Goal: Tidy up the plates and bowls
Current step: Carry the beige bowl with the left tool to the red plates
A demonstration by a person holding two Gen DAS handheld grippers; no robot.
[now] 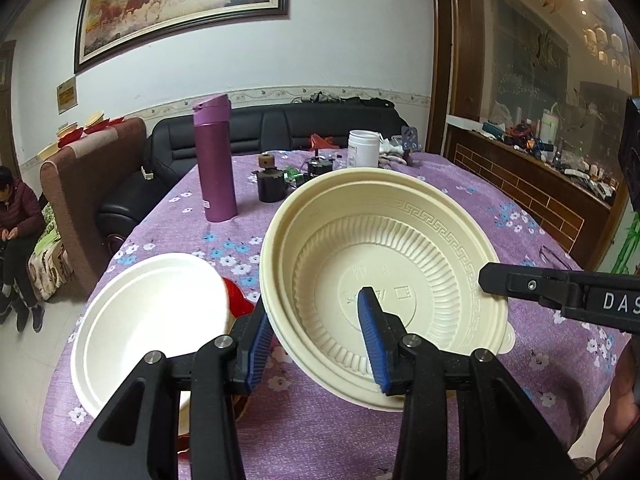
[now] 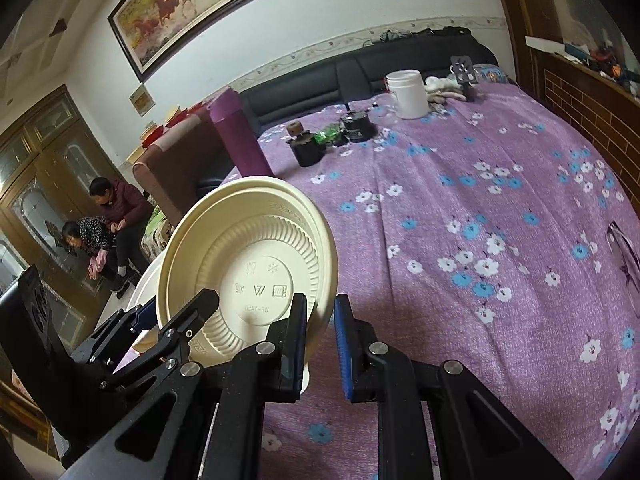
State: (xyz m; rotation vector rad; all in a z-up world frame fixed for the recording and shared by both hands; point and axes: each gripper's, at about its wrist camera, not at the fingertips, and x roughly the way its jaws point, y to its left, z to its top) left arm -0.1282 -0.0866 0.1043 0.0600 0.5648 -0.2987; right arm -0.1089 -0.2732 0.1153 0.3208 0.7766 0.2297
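Note:
A cream ribbed plastic bowl hangs tilted above the purple flowered tablecloth, held from two sides. My left gripper straddles its near wall, one blue pad outside the rim and the other inside the bowl, shut on it. From the right, my right gripper pinches the rim. In the right wrist view the same cream bowl stands on edge with my right gripper shut on its rim. My left gripper clasps the far side. A white plate lies on the table at the left, over something red.
A purple flask, small black items and a white jar stand at the table's far end. Eyeglasses lie near the right edge. A black sofa is behind the table. Two people sit at the left.

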